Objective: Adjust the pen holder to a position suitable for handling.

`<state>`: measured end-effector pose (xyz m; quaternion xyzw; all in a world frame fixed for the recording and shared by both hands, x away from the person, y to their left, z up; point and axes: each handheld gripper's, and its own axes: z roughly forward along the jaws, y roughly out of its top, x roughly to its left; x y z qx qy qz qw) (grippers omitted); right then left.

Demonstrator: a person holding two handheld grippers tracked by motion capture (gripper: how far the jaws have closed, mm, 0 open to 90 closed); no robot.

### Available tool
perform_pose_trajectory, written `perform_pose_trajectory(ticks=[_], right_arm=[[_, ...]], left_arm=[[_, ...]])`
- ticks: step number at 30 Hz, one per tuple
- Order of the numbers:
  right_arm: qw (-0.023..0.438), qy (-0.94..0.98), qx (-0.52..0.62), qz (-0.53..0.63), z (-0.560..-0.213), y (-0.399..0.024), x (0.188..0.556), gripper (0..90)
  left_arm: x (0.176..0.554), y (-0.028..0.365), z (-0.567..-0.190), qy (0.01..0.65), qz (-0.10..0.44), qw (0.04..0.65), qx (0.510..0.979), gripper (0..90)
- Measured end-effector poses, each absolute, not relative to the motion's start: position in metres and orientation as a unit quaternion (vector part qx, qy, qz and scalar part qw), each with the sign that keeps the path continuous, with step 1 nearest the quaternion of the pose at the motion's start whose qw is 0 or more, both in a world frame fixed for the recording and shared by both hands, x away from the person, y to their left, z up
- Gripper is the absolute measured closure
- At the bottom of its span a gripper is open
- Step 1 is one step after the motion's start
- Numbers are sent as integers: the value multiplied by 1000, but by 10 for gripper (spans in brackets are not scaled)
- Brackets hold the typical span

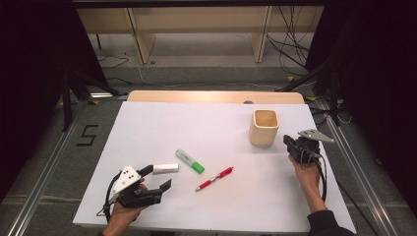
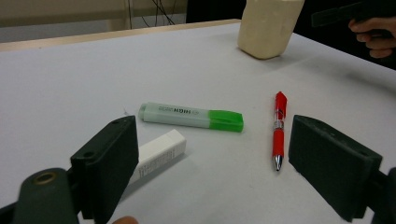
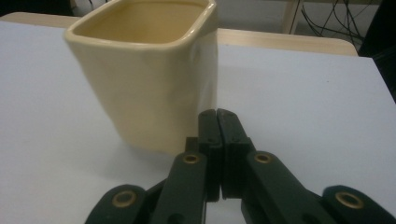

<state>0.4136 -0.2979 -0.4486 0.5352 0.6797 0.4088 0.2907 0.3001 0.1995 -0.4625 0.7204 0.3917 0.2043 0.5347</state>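
Jaws of the right gripper (image 3: 219, 140) are pressing together on nothing beside the cream cup (image 1: 264, 127); the left gripper (image 2: 212, 172) is gaping wide over the white eraser (image 2: 159, 154). Judged step: approaching the eraser; next, lowering and closing.

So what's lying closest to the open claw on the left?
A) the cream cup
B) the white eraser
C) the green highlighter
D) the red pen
B: the white eraser lies right beside the tip of the left gripper, and in the left gripper view it sits against one jaw; the highlighter, pen and cup lie farther off.
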Motion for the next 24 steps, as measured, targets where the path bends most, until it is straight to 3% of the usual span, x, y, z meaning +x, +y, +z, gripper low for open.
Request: perform_pose_trajectory(ticks=[11, 24], right_arm=[[256, 695, 545, 392, -461, -302, 459, 900], [230, 709, 537, 394, -472, -297, 477, 900]], left_arm=[[300, 200, -463, 394, 202, 535, 719, 158], [300, 200, -463, 394, 203, 534, 721, 158]])
